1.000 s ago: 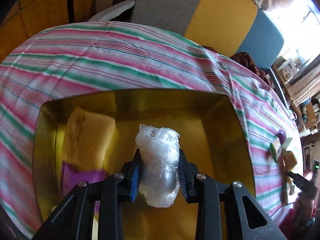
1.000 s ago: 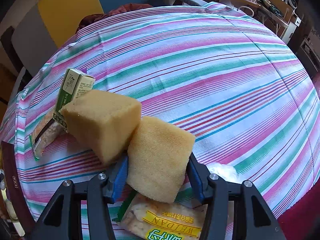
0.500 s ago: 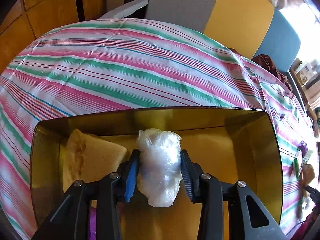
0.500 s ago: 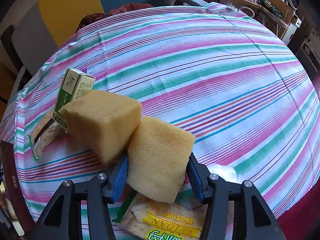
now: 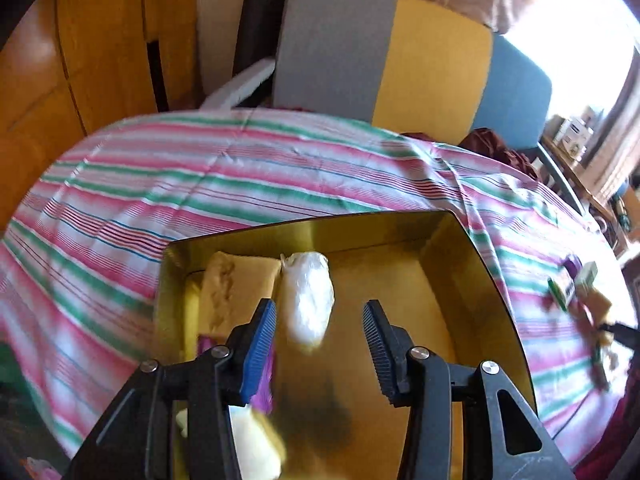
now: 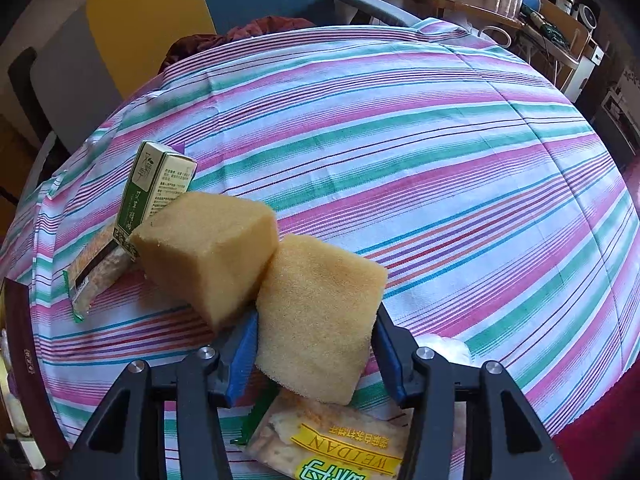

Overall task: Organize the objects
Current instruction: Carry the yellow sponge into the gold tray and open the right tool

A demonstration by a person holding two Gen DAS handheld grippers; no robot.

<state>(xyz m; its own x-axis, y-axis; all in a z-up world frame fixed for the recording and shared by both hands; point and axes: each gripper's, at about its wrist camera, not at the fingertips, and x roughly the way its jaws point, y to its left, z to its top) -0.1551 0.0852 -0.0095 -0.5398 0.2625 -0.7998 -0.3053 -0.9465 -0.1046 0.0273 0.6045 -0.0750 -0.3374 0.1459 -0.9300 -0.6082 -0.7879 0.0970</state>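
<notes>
In the left wrist view my left gripper point(image 5: 319, 306) hovers over a gold-lined box point(image 5: 460, 280), its jaws opening. A crumpled clear plastic bag point(image 5: 306, 300) lies loose in the box just past the left pad, with neither pad pressing on it. It rests beside a yellow sponge point(image 5: 236, 284). In the right wrist view my right gripper point(image 6: 316, 316) is closing on another yellow sponge point(image 6: 320, 312), both pads pressing its sides. A second sponge block point(image 6: 208, 248) leans against the held one.
A purple item point(image 5: 264, 384) and a pale yellow lump point(image 5: 252, 440) lie in the box's near corner. On the striped cloth point(image 6: 400, 140) are a green carton point(image 6: 156, 192), a cracker packet point(image 6: 96, 268), a WEIDAN packet point(image 6: 332, 440) and a white plastic wad point(image 6: 448, 346). Chairs stand behind the table.
My left gripper has opened and let go of the plastic bag, then pulled back and up; the bag now lies in the box. The right gripper and its sponge have stayed put.
</notes>
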